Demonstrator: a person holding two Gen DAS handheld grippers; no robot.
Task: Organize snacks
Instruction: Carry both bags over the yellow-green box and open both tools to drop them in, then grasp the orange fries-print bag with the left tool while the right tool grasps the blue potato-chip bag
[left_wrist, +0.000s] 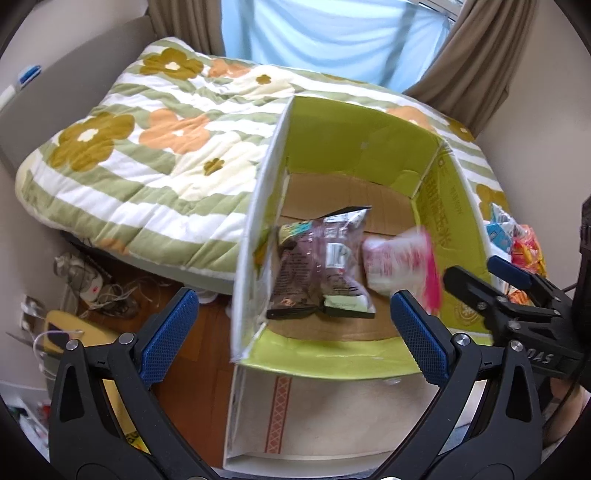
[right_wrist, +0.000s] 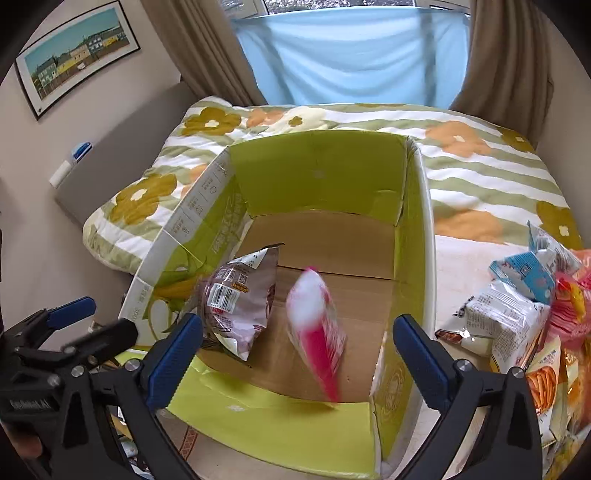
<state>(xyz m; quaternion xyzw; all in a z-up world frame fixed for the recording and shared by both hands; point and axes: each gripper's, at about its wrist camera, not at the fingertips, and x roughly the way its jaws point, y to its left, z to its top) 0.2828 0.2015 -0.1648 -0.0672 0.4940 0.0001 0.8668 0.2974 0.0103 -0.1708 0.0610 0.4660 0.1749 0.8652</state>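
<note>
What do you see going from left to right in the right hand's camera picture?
Framed picture on the wall → the left gripper → brownish snack bag in the green cardboard box → blurred pink-and-white packet → pile of snack packets on the bed.

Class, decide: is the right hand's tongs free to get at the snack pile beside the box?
Probably yes. The right tongs stand open and empty, and the snack pile lies uncovered outside the box wall, with nothing between them.
</note>
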